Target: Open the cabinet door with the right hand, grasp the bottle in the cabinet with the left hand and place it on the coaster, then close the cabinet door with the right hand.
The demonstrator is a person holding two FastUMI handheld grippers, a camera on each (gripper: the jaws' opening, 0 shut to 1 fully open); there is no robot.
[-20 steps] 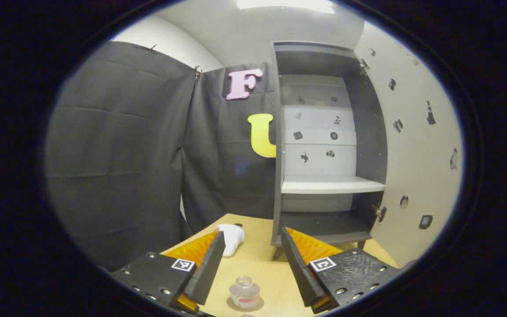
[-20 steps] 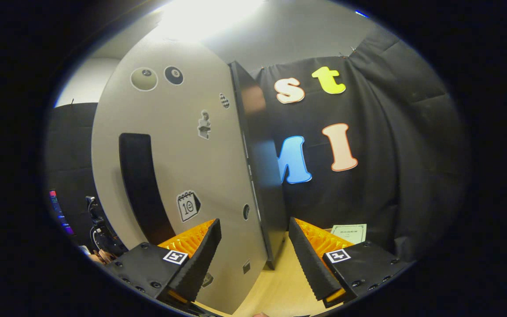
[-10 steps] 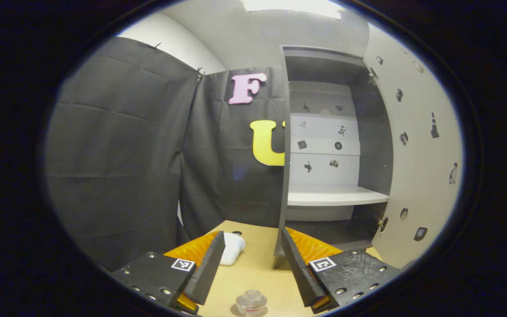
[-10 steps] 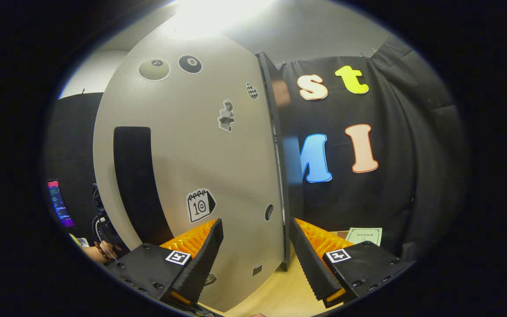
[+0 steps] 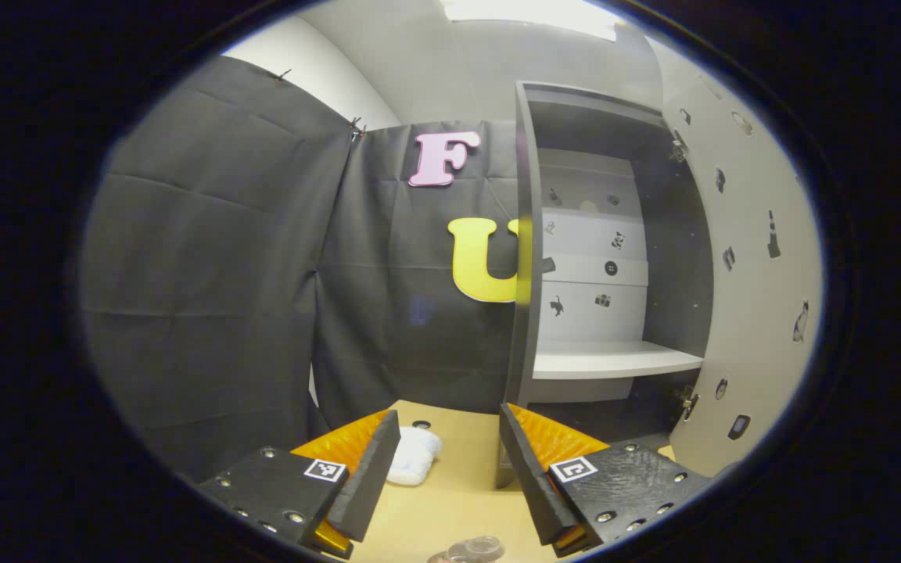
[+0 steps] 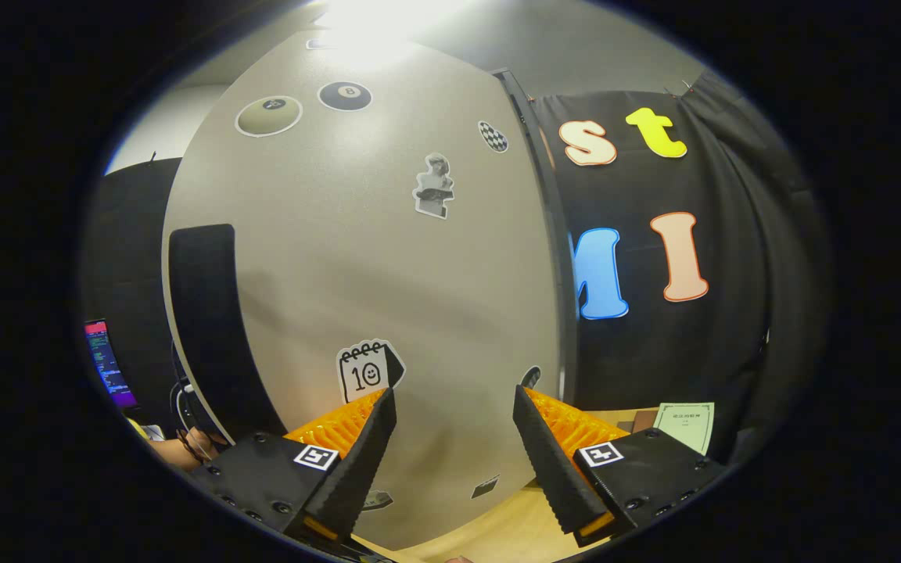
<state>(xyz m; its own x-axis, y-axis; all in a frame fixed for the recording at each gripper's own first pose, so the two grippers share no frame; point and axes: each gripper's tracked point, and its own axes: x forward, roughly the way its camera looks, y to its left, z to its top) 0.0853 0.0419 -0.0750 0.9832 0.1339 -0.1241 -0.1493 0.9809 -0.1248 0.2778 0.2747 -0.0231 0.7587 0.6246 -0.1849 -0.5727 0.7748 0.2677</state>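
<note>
In the left gripper view the grey cabinet stands on the wooden table, its pale door swung out to the right. Its white shelf is bare. The clear bottle stands on the table just below and between my fingers, with only its top in sight. My left gripper is open above it and holds nothing. In the right gripper view the door's sticker-covered outer face lies close ahead, with a dark vertical handle strip at its left. My right gripper is open, facing the door.
A white crumpled cloth lies on the table left of the cabinet. A pale green card leans at the back right. A person's hand and a lit screen sit at the lower left, beyond the door.
The left gripper has drawn back and up, so the bottle has slid to the bottom edge of its view. In the right gripper view the door's face has come nearer and turned more square-on.
</note>
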